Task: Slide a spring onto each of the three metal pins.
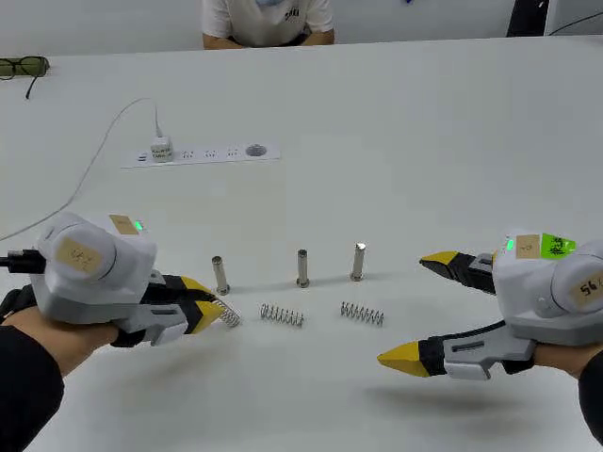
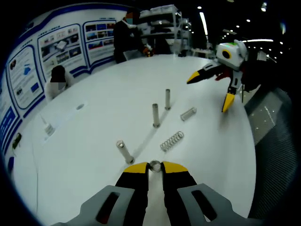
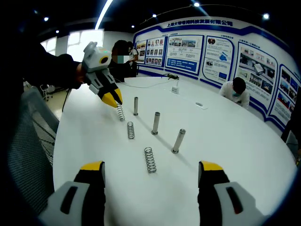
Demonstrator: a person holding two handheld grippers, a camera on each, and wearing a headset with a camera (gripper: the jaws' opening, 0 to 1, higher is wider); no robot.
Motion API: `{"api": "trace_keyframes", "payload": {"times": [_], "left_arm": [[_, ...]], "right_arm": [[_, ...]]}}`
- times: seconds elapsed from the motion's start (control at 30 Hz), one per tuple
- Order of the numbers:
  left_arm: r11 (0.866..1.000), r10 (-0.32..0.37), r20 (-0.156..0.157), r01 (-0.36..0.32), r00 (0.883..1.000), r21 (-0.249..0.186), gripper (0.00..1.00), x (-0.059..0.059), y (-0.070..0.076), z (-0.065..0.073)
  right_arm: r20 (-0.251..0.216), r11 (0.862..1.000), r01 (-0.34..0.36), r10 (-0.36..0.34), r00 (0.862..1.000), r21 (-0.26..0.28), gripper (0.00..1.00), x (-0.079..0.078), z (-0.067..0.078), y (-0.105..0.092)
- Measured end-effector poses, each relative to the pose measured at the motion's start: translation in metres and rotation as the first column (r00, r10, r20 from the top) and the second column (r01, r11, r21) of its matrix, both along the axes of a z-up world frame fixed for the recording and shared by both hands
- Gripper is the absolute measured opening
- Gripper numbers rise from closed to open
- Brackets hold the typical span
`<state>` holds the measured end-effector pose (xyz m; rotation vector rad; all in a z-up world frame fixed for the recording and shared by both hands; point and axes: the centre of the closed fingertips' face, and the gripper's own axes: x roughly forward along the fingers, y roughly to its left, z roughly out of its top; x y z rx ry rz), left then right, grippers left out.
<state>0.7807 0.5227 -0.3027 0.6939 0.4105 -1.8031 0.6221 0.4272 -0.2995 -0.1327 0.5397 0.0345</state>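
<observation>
Head view, left tool: I see the left gripper point(image 1: 209, 311) at 8 o'clock, its jaws clamped on the held spring point(image 1: 229, 316), which pokes out of the tips toward 4 o'clock, low over the table point(image 1: 377, 122).
Head view, pins: the left pin point(image 1: 220, 274), middle pin point(image 1: 302, 267) and right pin point(image 1: 358, 261) stand upright in a row just below centre, all bare.
Head view, loose springs: the middle spring point(image 1: 282, 315) and right spring point(image 1: 362, 314) lie flat, just at 6 o'clock of the pin row.
Head view, right tool: the right gripper point(image 1: 403, 309) sits at 4 o'clock, jaws wide apart and holding nothing, near the right spring but not touching it.
Left gripper view, grip: the yellow tips are nearly together at 6 o'clock, with the held spring's round end point(image 2: 154, 165) pinched between them. The left pin point(image 2: 124, 151) stands close by, at 10 o'clock of the tips.
Right gripper view, own jaws: they are spread at 7 and 5 o'clock, with the right spring point(image 3: 149, 159) lying between and just ahead of them.
Right gripper view, far side: at 11 o'clock the held spring point(image 3: 120, 112) hangs from the left gripper's tips beside the left pin point(image 3: 136, 106), not over it.
Step in hand: I judge that the first spring is picked up and no spring is on a pin yet.
Next move: I would stand the held spring upright, centre its open end over the left pin's top, then lower it. Held by one end, the spring may wobble, so lining it up needs care.
</observation>
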Motion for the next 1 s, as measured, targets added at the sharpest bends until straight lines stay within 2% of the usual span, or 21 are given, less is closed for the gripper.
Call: {"api": "trace_keyframes", "payload": {"times": [0.3,0.6,1.0], "left_arm": [[1.0,0.016,-0.01,-0.016,1.0,-0.008,0.11,0.003,-0.002,0.005],[1.0,0.031,-0.035,-0.031,0.999,0.005,0.1,0.009,0.0,0.018],[1.0,0.017,0.0,-0.017,1.0,0.001,0.1,0.02,-0.01,0.044]], "right_arm": [[-0.004,1.0,-0.005,0.005,1.0,-0.004,0.83,0.0,-0.001,0.001],[-0.004,1.0,-0.011,0.011,1.0,-0.006,0.83,0.001,0.0,0.002],[0.007,1.0,-0.006,0.006,1.0,-0.005,0.83,0.001,0.002,0.001]]}}
